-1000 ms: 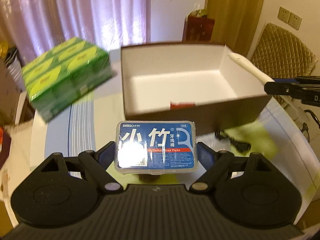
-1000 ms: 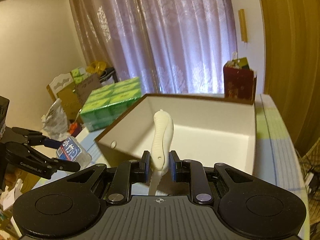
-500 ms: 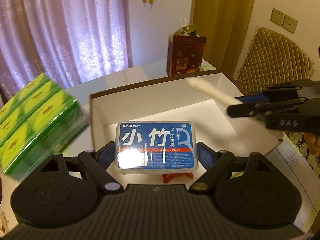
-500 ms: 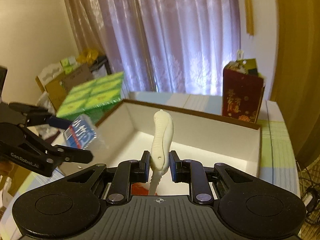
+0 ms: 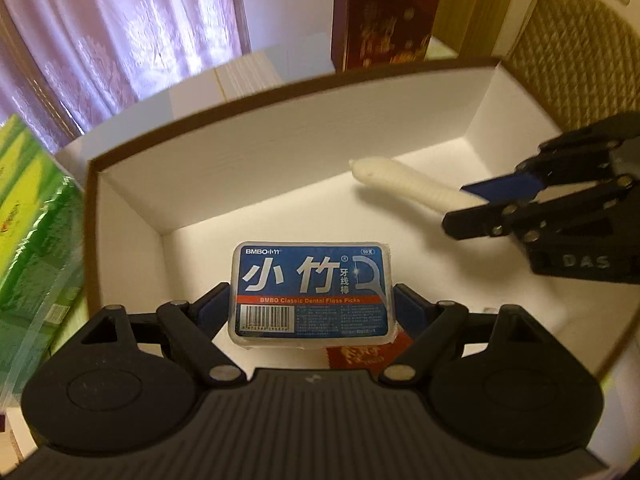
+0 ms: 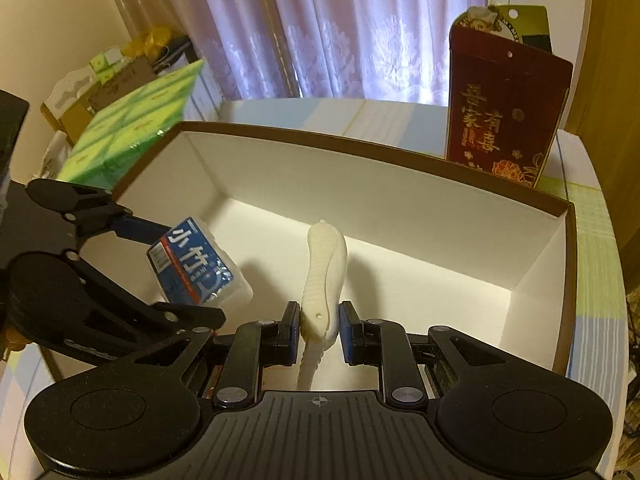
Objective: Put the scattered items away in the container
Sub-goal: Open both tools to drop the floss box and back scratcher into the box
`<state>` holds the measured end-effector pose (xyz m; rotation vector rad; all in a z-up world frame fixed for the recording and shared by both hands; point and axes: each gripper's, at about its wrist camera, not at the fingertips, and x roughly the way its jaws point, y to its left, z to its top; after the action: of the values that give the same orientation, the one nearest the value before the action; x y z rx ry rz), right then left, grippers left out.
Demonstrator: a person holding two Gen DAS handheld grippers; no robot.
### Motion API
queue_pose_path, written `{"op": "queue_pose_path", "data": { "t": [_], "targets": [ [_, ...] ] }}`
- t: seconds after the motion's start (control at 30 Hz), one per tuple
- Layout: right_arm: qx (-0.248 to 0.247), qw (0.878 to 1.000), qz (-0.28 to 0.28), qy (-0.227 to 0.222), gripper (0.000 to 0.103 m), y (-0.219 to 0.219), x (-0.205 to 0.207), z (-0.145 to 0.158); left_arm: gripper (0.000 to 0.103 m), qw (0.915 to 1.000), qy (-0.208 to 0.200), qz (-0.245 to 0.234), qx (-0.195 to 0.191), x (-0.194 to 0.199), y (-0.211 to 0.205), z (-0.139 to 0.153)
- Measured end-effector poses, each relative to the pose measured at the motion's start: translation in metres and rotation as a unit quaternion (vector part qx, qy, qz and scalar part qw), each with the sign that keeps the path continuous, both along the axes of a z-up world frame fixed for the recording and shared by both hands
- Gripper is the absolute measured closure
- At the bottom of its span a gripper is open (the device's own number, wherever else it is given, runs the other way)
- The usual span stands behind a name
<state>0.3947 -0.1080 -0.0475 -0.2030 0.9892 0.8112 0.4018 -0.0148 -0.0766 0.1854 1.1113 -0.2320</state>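
Jaws of the left gripper [image 5: 312,304] clamped one blue dental-floss-pick case [image 5: 310,290]; the right gripper [image 6: 319,330] pinched one white ribbed handle [image 6: 323,272]; both hung over one brown white-lined cardboard box [image 6: 400,196].

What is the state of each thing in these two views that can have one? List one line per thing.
Box: open-topped, upright, no lid on it.
Floss pick case: closed, held over the box's inside by the left tool.
White handle-shaped item: gripped at its lower part by the right tool, tip pointing into the box.
Red packet: lying on the box floor.
Red gift bag: upright behind the box.
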Motion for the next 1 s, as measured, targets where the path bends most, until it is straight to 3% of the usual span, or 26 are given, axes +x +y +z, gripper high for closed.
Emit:
{"op": "queue_pose_path", "data": {
  "t": [0.33, 0.73, 0.77, 0.8, 0.87, 1.0],
  "targets": [
    [-0.015, 1.000, 0.002, 0.021, 0.080, -0.001, 0.017, -0.016, 0.018, 0.9996, 0.025, -0.011, 0.011, 0.017, -0.009, -0.028],
    [-0.029, 0.998, 0.045, 0.029, 0.079, 0.011, 0.018, -0.025, 0.015, 0.9998, 0.006, -0.013, 0.015, 0.010, -0.004, -0.013],
    [-0.031, 0.998, 0.053, 0.027, 0.072, 0.012, 0.017, -0.025, 0.015, 0.9998, 0.007, -0.012, 0.016, 0.009, -0.003, -0.013],
    [-0.034, 0.998, 0.055, 0.018, 0.033, 0.011, 0.014, -0.023, 0.015, 0.9997, 0.009, -0.011, 0.018, 0.008, -0.003, -0.013],
    [-0.027, 0.998, 0.048, -0.033, 0.001, 0.005, 0.005, -0.013, 0.015, 0.9995, 0.011, -0.011, 0.029, 0.007, -0.003, -0.013],
    [-0.020, 0.998, 0.060, -0.030, 0.001, -0.005, -0.002, 0.000, 0.015, 0.9994, 0.013, -0.011, 0.031, 0.001, 0.000, -0.011]
  ]
}}
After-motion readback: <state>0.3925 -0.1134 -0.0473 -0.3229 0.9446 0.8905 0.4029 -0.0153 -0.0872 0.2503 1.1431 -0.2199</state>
